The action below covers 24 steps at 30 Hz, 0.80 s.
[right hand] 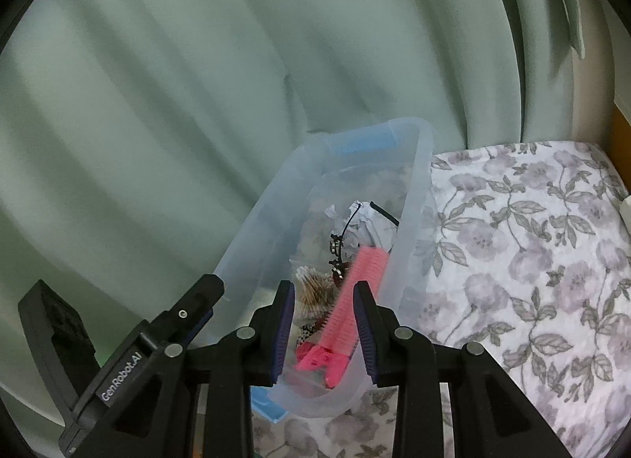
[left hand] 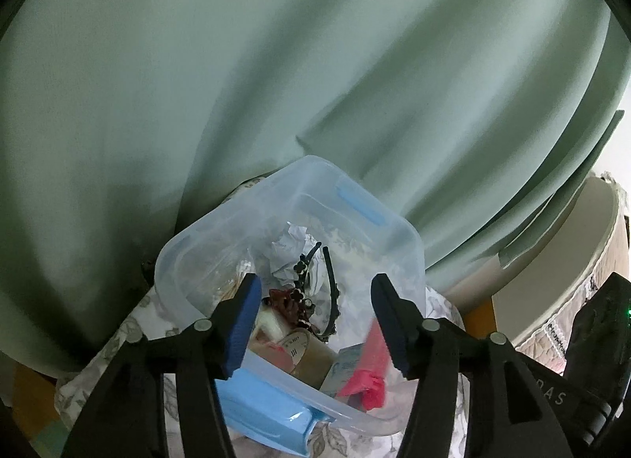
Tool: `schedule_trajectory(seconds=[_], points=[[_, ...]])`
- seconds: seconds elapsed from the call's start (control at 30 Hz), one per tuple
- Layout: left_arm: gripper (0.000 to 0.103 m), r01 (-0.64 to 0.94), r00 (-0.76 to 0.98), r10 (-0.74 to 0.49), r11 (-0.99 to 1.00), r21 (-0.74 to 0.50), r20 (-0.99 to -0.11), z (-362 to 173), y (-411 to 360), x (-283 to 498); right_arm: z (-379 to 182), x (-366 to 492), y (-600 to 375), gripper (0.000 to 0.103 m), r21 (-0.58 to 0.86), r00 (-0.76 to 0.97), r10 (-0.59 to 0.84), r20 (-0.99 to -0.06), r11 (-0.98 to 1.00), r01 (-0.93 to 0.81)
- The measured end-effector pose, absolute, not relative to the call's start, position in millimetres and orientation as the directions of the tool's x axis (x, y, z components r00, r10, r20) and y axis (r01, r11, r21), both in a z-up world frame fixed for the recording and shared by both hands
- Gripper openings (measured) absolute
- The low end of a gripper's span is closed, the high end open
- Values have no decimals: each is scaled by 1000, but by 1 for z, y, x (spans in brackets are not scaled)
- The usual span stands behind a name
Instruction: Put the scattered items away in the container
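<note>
left hand-held gripper [left hand: 315, 312]: its jaws are apart over the box, with nothing between the pads.
container [left hand: 276, 198]: a see-through plastic box on the flowery bed cover [right hand: 532, 261], up against the green curtain [left hand: 276, 64].
tape roll [left hand: 305, 351]: down in the box, near 6 o'clock in the left view.
paper ball [left hand: 290, 245]: crumpled, near 12 o'clock of the pile.
black headband [left hand: 329, 280]: lying on top of the pile.
pink comb [right hand: 355, 292]: inside the box, leaning on the wall at 3 o'clock.
right hand-held gripper [right hand: 323, 320]: its jaws are partly apart at the box's near end. Whether they pinch the comb or the wall, I cannot tell.
what could go wrong: the comb may tip out if the box gets bumped. If the right pads grab the rim, the whole box could lift and spill.
</note>
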<state>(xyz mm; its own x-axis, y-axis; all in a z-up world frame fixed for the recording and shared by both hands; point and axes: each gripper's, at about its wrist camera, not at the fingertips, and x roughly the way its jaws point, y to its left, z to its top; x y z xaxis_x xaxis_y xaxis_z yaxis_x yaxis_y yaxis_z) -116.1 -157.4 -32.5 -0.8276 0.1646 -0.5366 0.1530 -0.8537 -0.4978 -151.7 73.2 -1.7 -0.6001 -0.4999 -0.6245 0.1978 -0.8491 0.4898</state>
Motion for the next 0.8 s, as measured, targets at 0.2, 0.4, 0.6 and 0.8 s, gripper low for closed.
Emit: schedule_trajectory(seconds=[0.2, 0.4, 0.6, 0.8], points=[[71, 142, -814, 173, -866, -479, -554, -31, -148, -118, -5, -151, 80, 42, 493, -592, -494, -637, -851, 179], [80, 121, -804, 184, -881, -458, -566, -27, -138, -116, -2, -146, 88, 58, 486, -590, -487, -644, -856, 175], [87, 120, -790, 144, -917, -380, -596, -23, -124, -114, 3, -136, 104, 67, 451, -610, -432, -664, -883, 134], [87, 90, -770, 127, -948, -304, -625, -20, -104, -111, 6, -128, 122, 67, 438, -625, -391, -675, -895, 87]])
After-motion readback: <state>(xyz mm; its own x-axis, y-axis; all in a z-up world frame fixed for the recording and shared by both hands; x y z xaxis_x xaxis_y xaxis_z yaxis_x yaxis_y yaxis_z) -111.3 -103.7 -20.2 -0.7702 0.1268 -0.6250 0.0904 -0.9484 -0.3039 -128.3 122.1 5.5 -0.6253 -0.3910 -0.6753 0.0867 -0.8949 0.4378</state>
